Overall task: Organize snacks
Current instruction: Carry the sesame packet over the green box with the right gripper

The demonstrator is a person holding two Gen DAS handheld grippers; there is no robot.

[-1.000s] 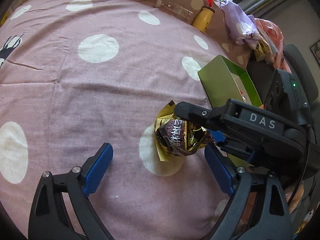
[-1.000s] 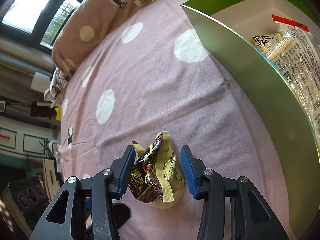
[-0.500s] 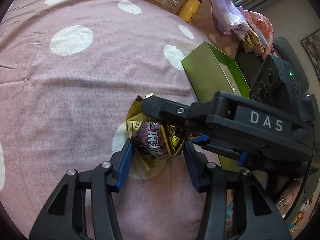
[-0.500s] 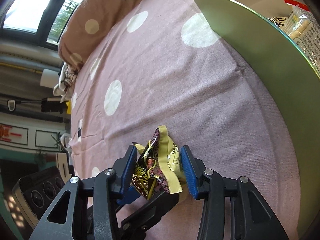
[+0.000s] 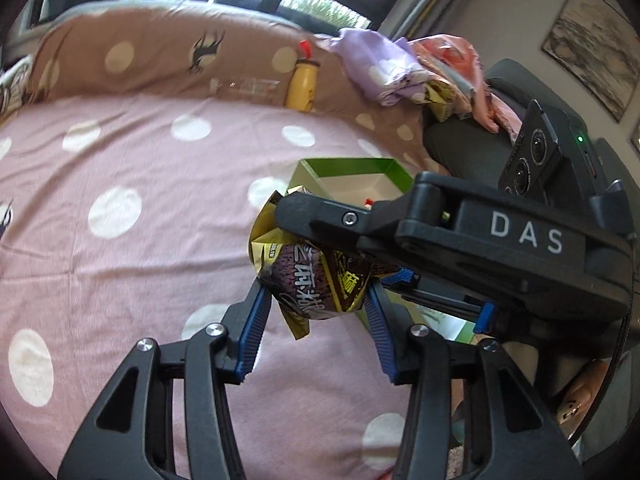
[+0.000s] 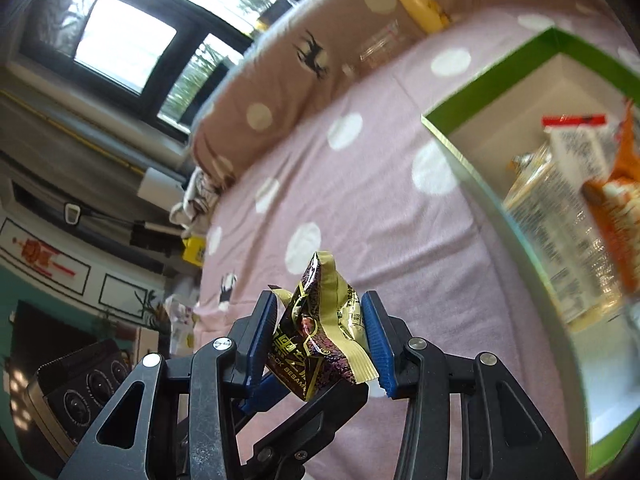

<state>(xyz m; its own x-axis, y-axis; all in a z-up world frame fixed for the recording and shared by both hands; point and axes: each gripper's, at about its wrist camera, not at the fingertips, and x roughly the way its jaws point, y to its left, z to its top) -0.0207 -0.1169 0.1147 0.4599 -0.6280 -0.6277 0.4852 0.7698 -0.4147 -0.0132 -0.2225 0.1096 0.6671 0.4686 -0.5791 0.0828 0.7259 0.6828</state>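
Snack packet (image 6: 320,332) printed "BLACK SESAME", pinched by both grippers, "DAS" on right gripper (image 5: 320,240)

Home bedroom: polka-dot bedspread (image 5: 160,208), deer-print pillow (image 5: 160,56), window (image 6: 120,44).

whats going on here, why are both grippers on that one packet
A person holding two grippers is sorting snacks on a pink polka-dot bedspread. Both the left gripper and the right gripper are shut on one crinkled gold-and-purple foil snack packet, held up off the bedspread. The open green cardboard box, already holding other packets, sits just beyond.
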